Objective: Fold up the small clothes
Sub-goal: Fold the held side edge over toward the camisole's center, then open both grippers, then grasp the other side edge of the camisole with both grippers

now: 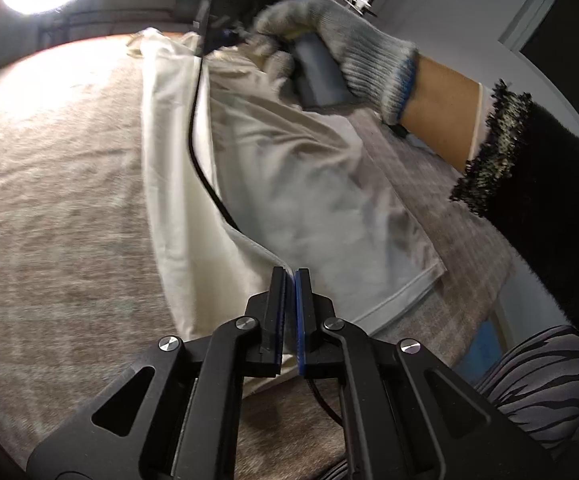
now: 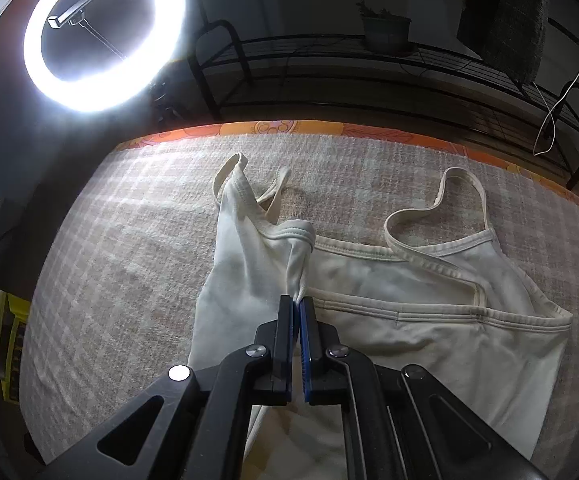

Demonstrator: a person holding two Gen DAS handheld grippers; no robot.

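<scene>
While the cream camisole [image 2: 429, 280] lay on the checked cloth [image 2: 109, 240], my left tongs [image 1: 290, 274] and right tongs [image 2: 298, 300] each pinched its fabric.

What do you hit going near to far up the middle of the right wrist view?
Right claw shut on a pinch of fabric → cream strappy cotton top → pale checked woven blanket → orange patterned edge strip → black metal wire rack.

**Room and lighting**

Ring light [image 2: 103, 36] lit, upper left, phone clamp at its centre. Black metal rack [image 2: 389, 68] along the dim grey wall [image 2: 309, 0], potted plant [image 2: 387, 32] on it. Work surface: checked beige cloth [image 2: 129, 220] with an orange patterned edge [image 2: 273, 127].
</scene>
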